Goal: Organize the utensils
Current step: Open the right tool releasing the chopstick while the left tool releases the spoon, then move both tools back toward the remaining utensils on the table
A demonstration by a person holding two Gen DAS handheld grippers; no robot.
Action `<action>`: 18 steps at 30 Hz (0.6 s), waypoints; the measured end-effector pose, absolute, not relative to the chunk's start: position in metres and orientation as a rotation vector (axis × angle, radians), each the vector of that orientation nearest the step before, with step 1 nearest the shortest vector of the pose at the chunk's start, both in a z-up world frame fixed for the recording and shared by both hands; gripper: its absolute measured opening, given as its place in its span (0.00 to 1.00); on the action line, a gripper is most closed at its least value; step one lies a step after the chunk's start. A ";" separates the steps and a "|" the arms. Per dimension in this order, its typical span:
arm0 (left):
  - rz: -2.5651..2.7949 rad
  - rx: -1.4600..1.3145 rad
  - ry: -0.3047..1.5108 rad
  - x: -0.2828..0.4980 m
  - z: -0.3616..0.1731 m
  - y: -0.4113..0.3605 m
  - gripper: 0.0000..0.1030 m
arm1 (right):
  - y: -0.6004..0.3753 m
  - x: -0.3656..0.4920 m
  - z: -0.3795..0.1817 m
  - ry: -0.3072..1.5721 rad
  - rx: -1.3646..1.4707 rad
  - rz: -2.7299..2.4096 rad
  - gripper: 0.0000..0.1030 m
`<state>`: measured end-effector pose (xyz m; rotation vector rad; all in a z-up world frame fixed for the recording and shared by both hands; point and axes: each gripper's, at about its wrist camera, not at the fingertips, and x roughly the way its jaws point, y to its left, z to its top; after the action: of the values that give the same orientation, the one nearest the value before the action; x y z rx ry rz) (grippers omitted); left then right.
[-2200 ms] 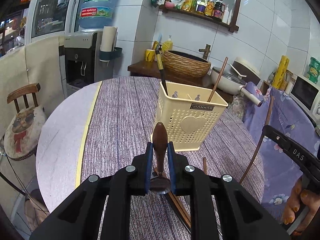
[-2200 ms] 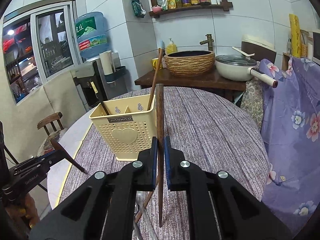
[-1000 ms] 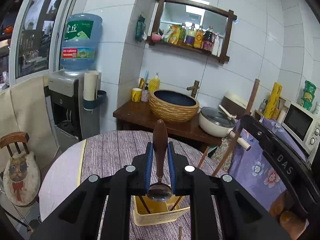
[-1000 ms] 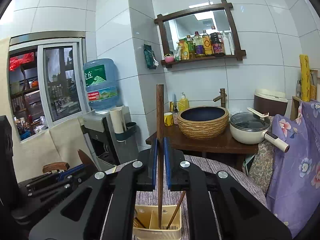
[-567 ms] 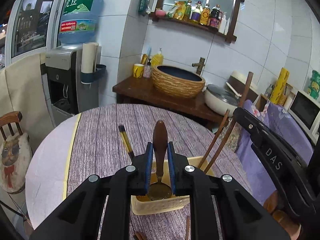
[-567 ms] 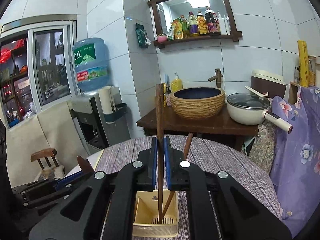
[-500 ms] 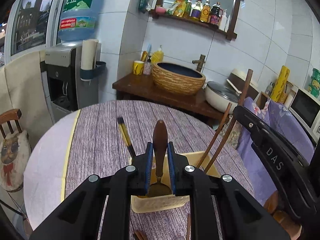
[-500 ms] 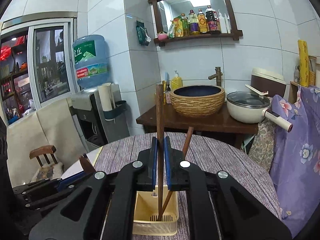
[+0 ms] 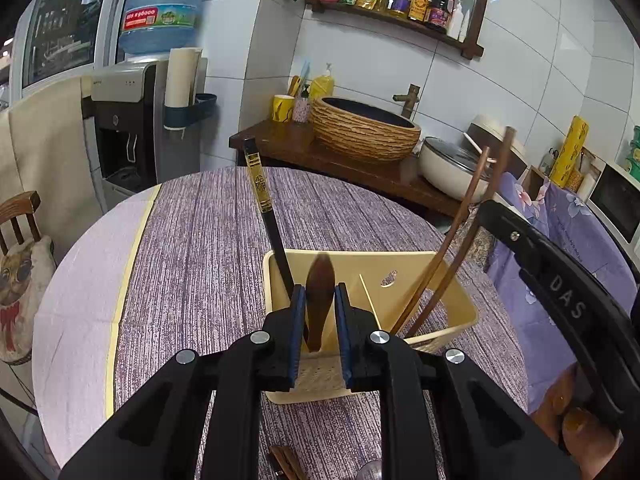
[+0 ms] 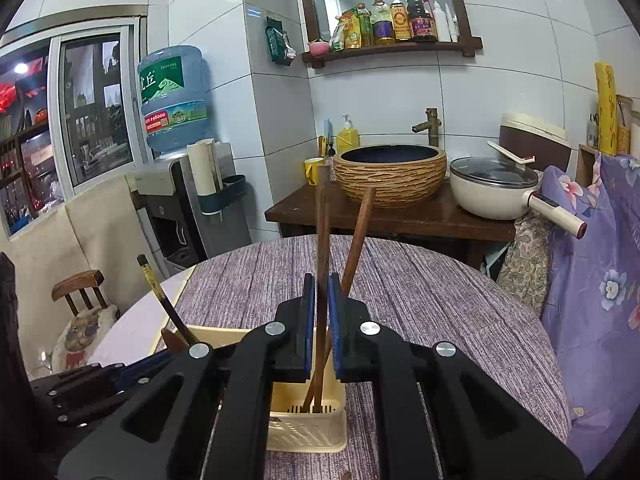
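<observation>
A: Where was the basket (image 10: 308,430)?

B: Directly below the right claw (image 10: 319,316), which gripped a chopstick (image 10: 321,220) upright, tip inside.

A: And the left claw (image 9: 320,320)?

B: It clamped a spoon (image 9: 319,300) over the same basket.

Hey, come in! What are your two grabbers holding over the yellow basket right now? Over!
Left gripper shut on spoon. Right gripper shut on brown chopstick. Both tips down inside yellow basket. Nothing blocking.
</observation>
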<state>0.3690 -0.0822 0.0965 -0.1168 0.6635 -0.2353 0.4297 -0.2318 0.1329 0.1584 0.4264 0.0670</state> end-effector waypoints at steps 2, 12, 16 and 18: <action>-0.232 -0.091 0.635 0.362 0.098 -0.085 0.17 | -0.232 0.429 0.130 0.429 0.151 0.069 0.08; -0.222 -0.080 0.481 0.308 0.113 -0.071 0.70 | -0.244 0.404 0.133 0.396 0.180 0.093 0.49; -0.225 -0.116 0.507 0.293 0.100 -0.060 0.81 | -0.241 0.377 0.129 0.393 0.139 0.115 0.64; -0.218 -0.116 0.543 0.288 0.088 -0.055 0.86 | -0.239 0.367 0.125 0.416 0.112 0.135 0.70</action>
<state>0.2876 -0.0546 0.0879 -0.1160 0.5427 -0.2183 0.3665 -0.2388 0.1248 0.1117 0.4160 0.1345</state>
